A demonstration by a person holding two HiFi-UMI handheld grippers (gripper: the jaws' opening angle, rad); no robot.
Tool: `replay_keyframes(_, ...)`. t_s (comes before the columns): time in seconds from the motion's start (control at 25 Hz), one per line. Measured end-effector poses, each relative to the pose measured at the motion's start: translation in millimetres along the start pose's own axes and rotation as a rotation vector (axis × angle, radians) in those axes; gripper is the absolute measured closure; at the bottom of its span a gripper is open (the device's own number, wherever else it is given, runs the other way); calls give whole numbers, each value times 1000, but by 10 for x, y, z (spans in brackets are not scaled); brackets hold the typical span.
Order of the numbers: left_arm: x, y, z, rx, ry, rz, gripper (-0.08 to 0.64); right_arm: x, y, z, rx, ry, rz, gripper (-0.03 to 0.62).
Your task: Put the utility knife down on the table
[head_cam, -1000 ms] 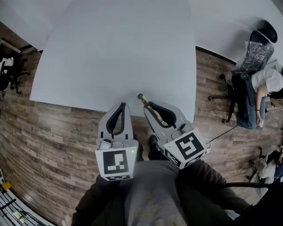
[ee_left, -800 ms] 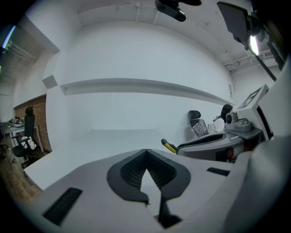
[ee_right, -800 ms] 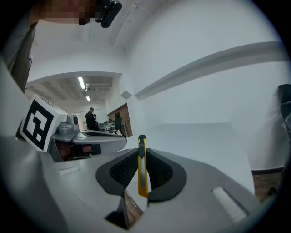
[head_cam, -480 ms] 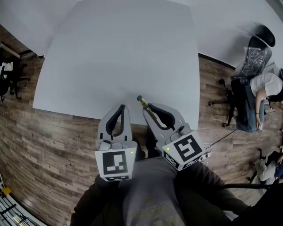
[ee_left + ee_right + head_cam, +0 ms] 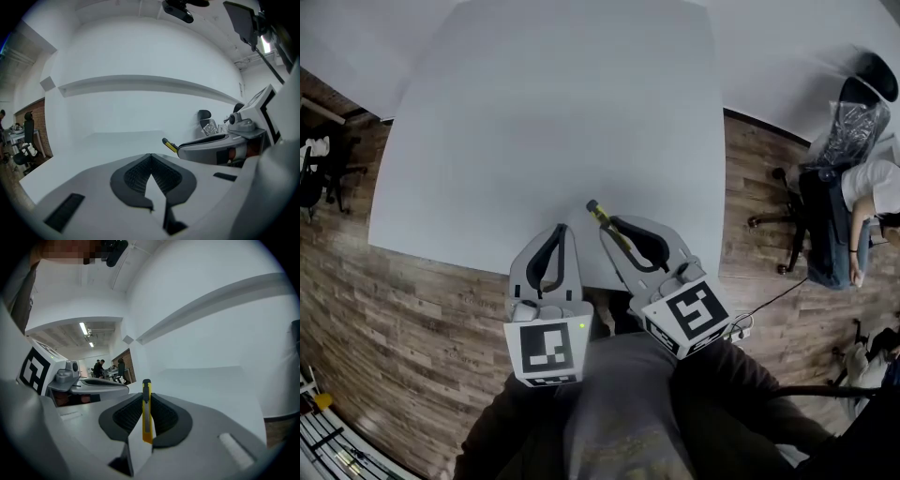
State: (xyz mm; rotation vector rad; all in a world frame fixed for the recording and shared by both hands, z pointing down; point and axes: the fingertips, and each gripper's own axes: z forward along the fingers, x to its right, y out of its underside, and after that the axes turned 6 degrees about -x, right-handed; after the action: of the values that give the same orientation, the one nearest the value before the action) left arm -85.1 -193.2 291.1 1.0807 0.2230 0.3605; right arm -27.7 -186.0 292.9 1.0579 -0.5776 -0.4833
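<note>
Right tongs [image 5: 611, 227] clamped on knife [image 5: 596, 212], tip toward 11 o'clock above the surface [image 5: 544, 112], likely for lowering. Left tongs [image 5: 562, 228] pressed together, empty, idle.

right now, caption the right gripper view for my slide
Right claw shut on a yellow utility knife, held over the white table.

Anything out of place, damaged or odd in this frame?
Nothing stands out. The right gripper is shut on the yellow utility knife, which sits straight between its pads and points out over the near edge of the white table. The left gripper is shut with nothing in it, just beside.
</note>
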Motion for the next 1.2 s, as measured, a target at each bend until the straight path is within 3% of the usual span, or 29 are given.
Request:
replay_keyframes(0.44,100,-224,427,-45,-59,28,557,486,-177,197,25,-81,14,537)
replay_keyframes(0.8,-498,-164,583,-39,-118,-35,557,391,-158,644,-29,-104,-1,537)
replay_keyframes(1.2,-726,-76,814,-71,-42,-61,557,356,-173,1064,-91,-88,-8,537)
